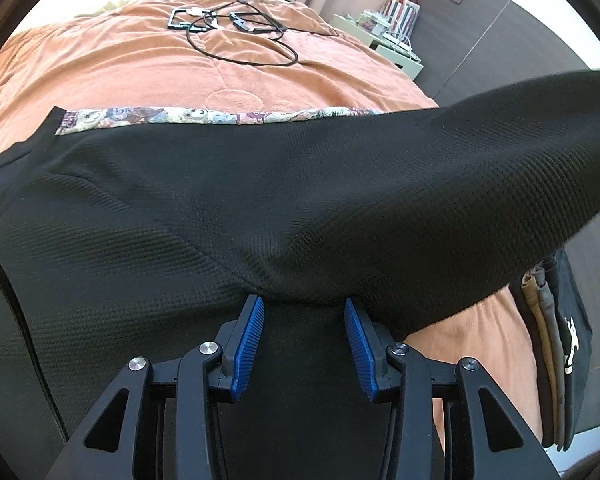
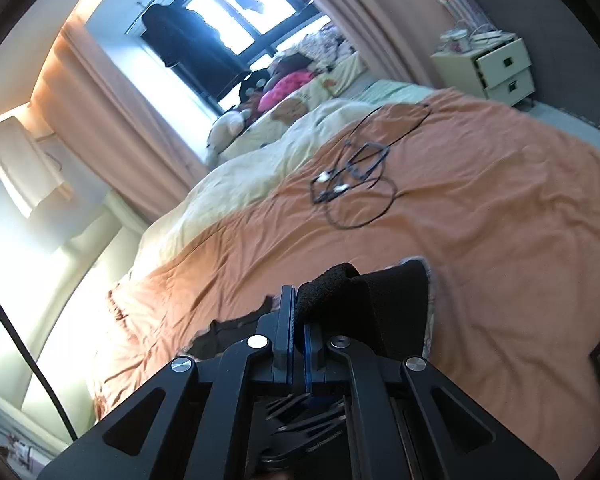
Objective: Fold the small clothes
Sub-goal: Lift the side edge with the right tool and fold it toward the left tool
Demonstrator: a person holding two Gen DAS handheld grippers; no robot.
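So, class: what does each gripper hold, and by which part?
The right gripper pinches a bunched edge of the black garment. The left gripper is open, holding nothing.

We see the garment (image 1: pixel 260 200) spread across the near bed (image 1: pixel 120 68), a patterned cloth (image 1: pixel 148 116) just behind it. Farther back on the bed lies a cable (image 1: pixel 236 36); a nightstand (image 1: pixel 392 44) stands right of the bed.

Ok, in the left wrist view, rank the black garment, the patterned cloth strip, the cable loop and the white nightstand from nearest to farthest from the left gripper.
1. Black garment, right at the left gripper.
2. Patterned cloth strip, just beyond the garment's far edge.
3. Cable loop, farther up the orange blanket.
4. White nightstand, upper right, off the bed.
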